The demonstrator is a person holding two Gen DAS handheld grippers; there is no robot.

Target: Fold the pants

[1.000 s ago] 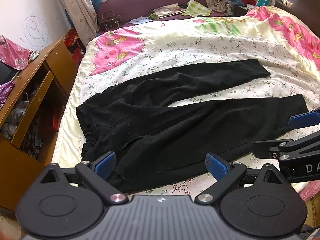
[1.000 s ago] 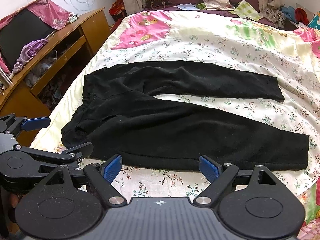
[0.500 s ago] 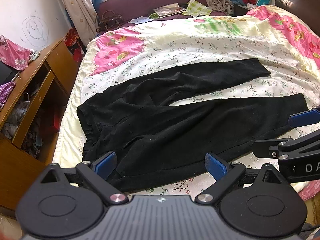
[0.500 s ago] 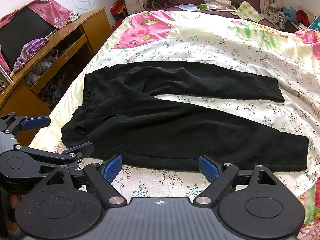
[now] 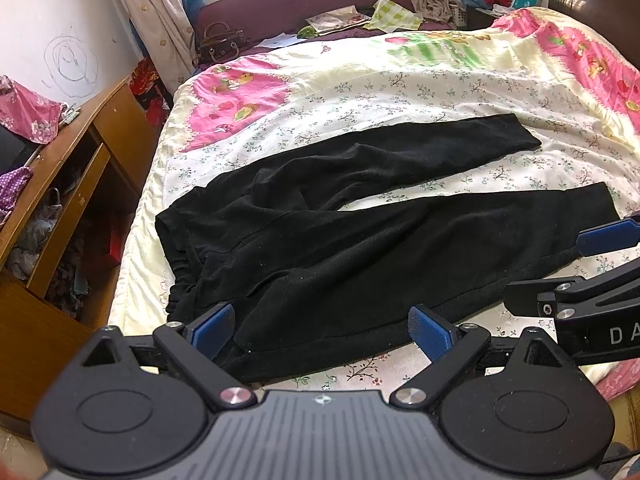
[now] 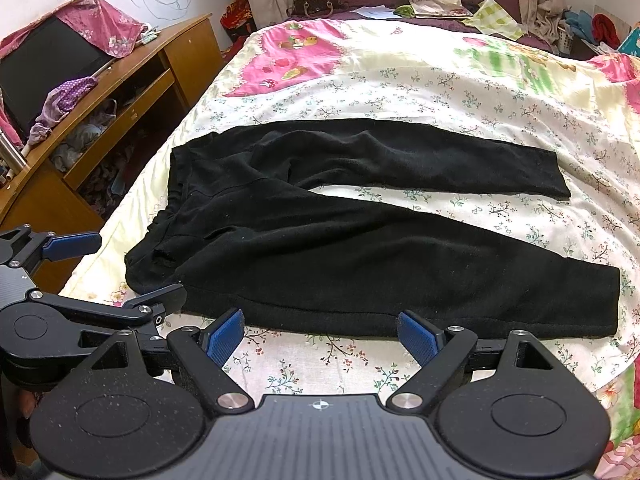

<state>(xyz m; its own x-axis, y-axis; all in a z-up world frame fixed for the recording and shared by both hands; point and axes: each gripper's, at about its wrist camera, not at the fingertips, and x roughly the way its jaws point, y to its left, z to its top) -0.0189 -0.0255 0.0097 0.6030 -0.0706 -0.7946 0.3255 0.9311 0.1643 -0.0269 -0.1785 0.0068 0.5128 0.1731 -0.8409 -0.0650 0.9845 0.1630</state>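
Observation:
Black pants lie flat on the floral bedspread, waistband to the left, both legs spread apart toward the right. They also show in the right wrist view. My left gripper is open and empty, hovering over the near hem side of the pants by the waist. My right gripper is open and empty, just short of the near leg's edge. Each gripper appears at the edge of the other's view: the right gripper and the left gripper.
A wooden desk with cluttered shelves stands left of the bed. A purple bench with a handbag and papers sits behind the bed. A dark headboard is at the far right.
Both grippers have drifted very slightly; the pants lie as before. Both grippers stay open.

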